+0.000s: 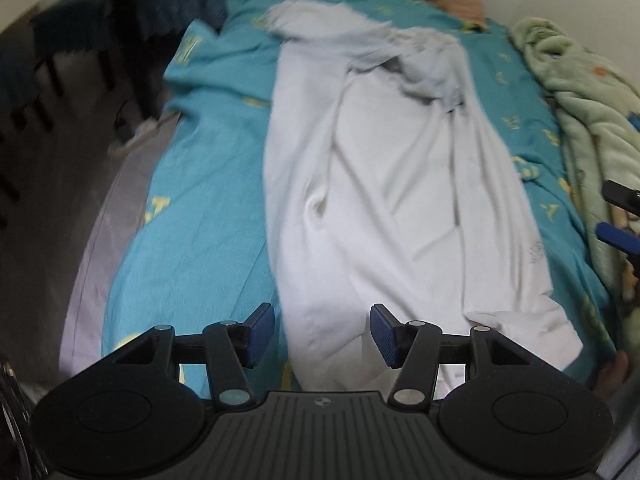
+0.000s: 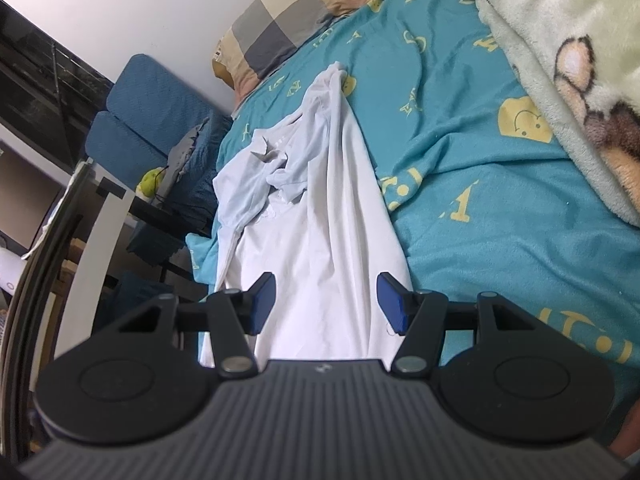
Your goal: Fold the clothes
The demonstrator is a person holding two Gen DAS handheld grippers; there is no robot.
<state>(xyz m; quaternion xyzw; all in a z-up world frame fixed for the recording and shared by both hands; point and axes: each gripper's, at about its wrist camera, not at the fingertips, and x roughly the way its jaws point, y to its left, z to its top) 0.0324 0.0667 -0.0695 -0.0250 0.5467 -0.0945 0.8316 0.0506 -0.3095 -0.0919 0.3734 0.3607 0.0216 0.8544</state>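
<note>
From where I sit, the white shirt [image 1: 384, 184] lies lengthwise down the middle of the bed [image 1: 192, 208], on the teal sheet, narrowed into a long strip with its far end bunched in a rumpled heap toward the pillow [image 2: 292, 28]. My left tongs [image 1: 322, 336] stand about half open over the near end of the shirt, nothing between the blue pads; my right tongs [image 2: 326, 300] stand likewise parted and empty above the shirt's near end.

My worry is the next pinch. I judge the cloth here to be doubled over in several layers, so a bite could take only the top layer, or catch the sheet with it, and drag the fold crooked. The heap at the far end could also pull the strip askew if I lift the near edge.

The left view shows the shirt's near hem by the foot edge of the bed and the dark floor beside it, though blurred. The right view alone shows the checked pillow clearly, the fleece blanket [image 2: 560, 60] along the bed's far side, and the blue chair [image 2: 140, 116] beyond the edge.
</note>
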